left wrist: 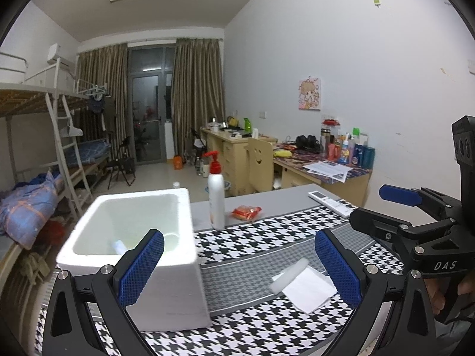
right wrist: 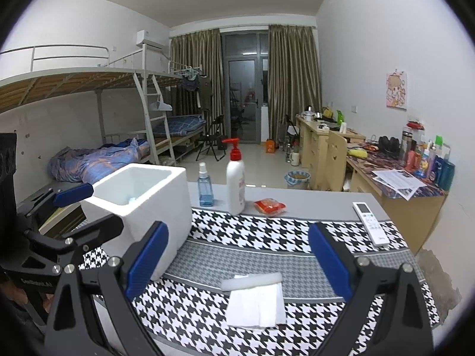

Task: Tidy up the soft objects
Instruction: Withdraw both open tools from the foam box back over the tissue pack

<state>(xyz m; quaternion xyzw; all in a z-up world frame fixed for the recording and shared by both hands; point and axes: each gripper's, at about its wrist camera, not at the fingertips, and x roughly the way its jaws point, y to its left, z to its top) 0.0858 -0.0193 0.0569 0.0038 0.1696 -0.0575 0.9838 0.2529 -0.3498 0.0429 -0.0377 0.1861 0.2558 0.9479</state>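
Tongs (right wrist: 237,264) wide above foam strip (right wrist: 252,281)

"DAS" on right tongs (left wrist: 399,197)

From my left tool's camera, the white foam box (left wrist: 133,237) has its near left corner covered by my blue-padded finger, and the small pale things lying inside it (left wrist: 118,244) are too blurred to name. The blue spray bottle (right wrist: 205,185) shows in full only from my right camera; from the left only its cap peeks over the box rim. My hand behind the right gripper (left wrist: 442,293) is mostly hidden by the black frame, and the label on the white pump bottle (right wrist: 236,185) is too small to read.
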